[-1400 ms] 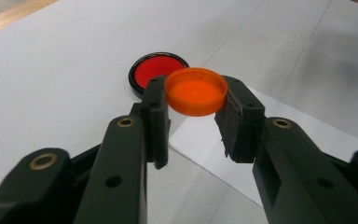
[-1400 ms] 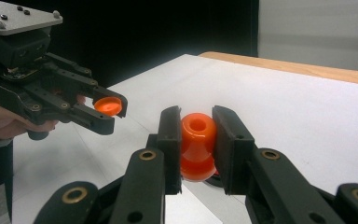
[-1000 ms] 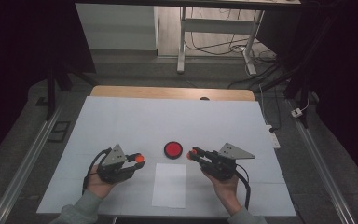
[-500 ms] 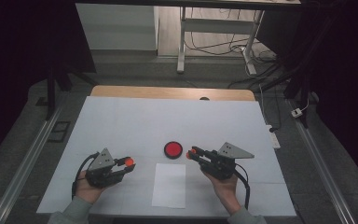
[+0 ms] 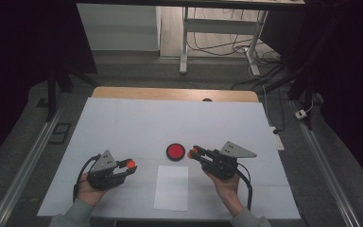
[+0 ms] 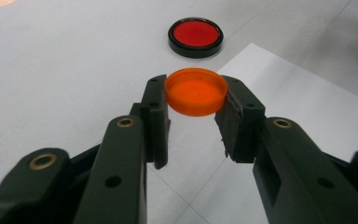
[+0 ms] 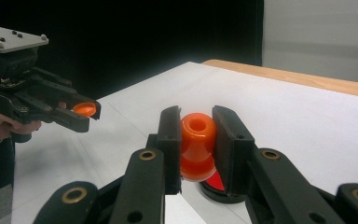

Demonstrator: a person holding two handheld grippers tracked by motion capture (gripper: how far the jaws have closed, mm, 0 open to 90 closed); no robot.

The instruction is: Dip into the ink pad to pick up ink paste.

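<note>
My left gripper (image 5: 129, 165) is shut on a shallow orange cap (image 6: 196, 91), held open side up just above the table at the front left. Facing it from the right, my right gripper (image 5: 193, 152) is shut on a small orange piece with a narrow neck and a hole in its end (image 7: 198, 140). A hand's width of table separates the two grippers. The right gripper view shows the left gripper (image 7: 86, 109) with its cap (image 7: 84, 108) off to the left. A red disc in a black rim (image 5: 175, 151) lies flat between them, just beneath the right gripper's tips.
A white sheet of paper (image 5: 171, 187) lies near the front edge between my hands. The white table top (image 5: 170, 118) ends in a wooden strip (image 5: 175, 93) at the back. Metal rails (image 5: 26, 165) run along both sides.
My left gripper has drawn back to the left with the orange cap, away from the right gripper and the red disc. The right gripper has stayed put.
</note>
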